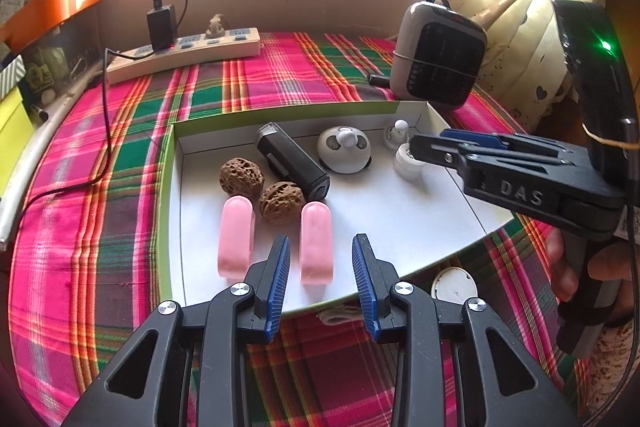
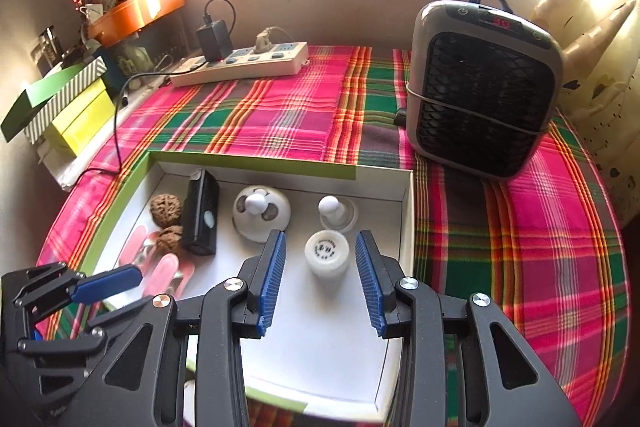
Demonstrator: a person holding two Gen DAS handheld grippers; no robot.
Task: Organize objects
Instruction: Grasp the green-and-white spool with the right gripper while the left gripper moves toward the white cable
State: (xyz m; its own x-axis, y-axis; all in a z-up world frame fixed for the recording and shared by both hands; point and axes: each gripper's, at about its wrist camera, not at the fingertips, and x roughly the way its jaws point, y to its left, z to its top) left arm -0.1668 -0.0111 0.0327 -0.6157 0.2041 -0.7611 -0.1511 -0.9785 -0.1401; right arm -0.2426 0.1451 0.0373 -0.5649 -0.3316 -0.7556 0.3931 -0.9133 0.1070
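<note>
We see a surface covered by a plaid cloth. On it lie a shallow white box with green rim, a power strip at the back, a small heater, and a white round lid just beside the box.

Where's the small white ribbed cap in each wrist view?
Left wrist: white cap at right of the box, partly behind the right gripper.
Right wrist: white cap low centre, between the open fingers, untouched.
Shared landmark: panda-face gadget, just left of it.
</note>
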